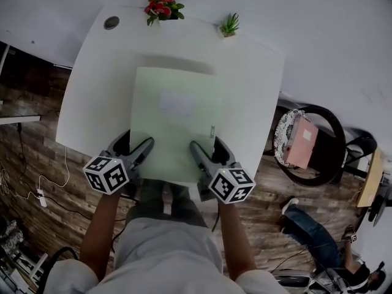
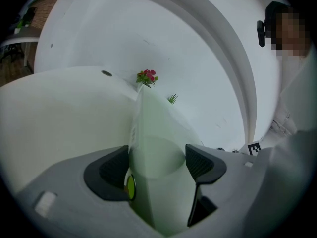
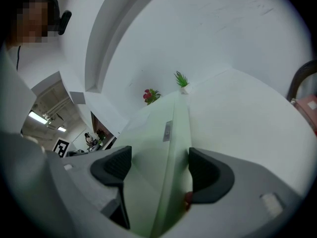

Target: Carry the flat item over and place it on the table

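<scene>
Over a white table (image 1: 254, 84), a person holds a pale green flat sheet (image 1: 177, 124) by its near edge. The left gripper (image 1: 136, 144) is clamped toward the sheet's 7 o'clock corner and the right gripper (image 1: 208, 147) near 5 o'clock, each with its jaws closed onto the thin panel. A shadow along the far edge suggests the sheet hovers just off the tabletop. Held along one edge only, it could sag or swing. Pushed too far forward, it could strike the red flowers (image 1: 162, 7) at 12 o'clock or the small green plant (image 1: 229, 24) at 1 o'clock. The gripper views show the sheet pinched between the dark pads (image 2: 113, 170), a contact the head view leaves unclear. Only the head view shows the sheet's full outline and its white label (image 1: 177, 103).
</scene>
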